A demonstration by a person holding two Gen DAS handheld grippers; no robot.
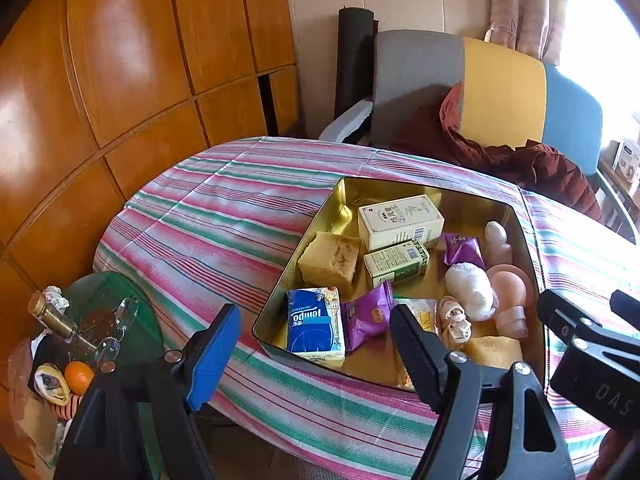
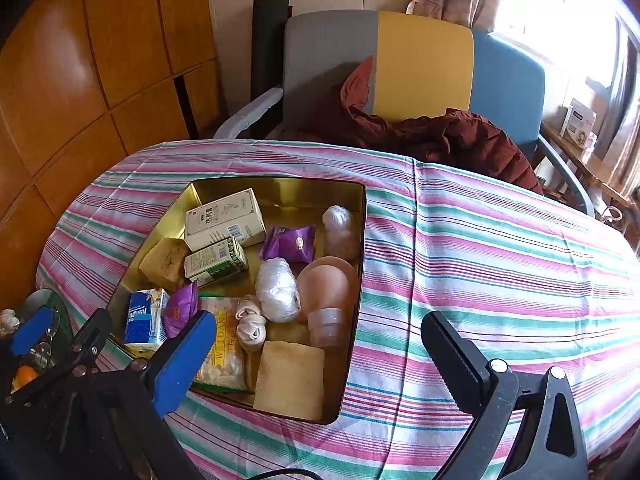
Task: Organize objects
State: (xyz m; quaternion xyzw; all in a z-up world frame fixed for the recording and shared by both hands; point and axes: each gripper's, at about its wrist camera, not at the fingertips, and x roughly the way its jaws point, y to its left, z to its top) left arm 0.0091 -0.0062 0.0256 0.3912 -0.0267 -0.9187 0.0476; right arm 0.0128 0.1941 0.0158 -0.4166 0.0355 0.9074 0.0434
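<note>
1. Your gold tin [image 2: 362, 240] sits on the surface [image 2: 500, 260] under a striped cloth of pink, green and white. The metal is glossy inside, with straight walls and one corner cut at an angle.
2. All the loose objects lie inside the tin.
3. Cardboard: a cream box [image 1: 400, 222] with Chinese characters and a barcode, and a smaller green-and-cream box [image 1: 396, 263] just in front of it, touching.
4. The blue-and-white tissue pack [image 1: 315, 326] reads "Tempo" and lies near the front left wall.
5. Foil: two purple crinkled sachets [image 2: 289, 243], writing too small to read.
6. A clear snack bag [image 2: 222, 344] reads "WEIDAN" and lies partly behind your right gripper's blue finger.
7. Two porous yellow blocks: a thick cube-like one [image 1: 330, 262] at the left, and a flat square one [image 2: 290, 378] at the front wall.
8. A soft pink squeeze bottle [image 2: 328, 300], bulb-shaped with a translucent cap, lies on its side. A white crumpled plastic-wrapped ball [image 2: 278, 290] touches it.
9. A cream tied cord bundle [image 2: 250, 322] lies beside the ball. A pale wrapped lump [image 2: 340, 226] sits at the far right wall.
10. Left gripper [image 1: 316, 340]: fingers wide apart, nothing clamped, hovering over the tin's front left.
11. Right gripper [image 2: 316, 344]: fingers apart and empty, straddling the tin's right wall.
</note>
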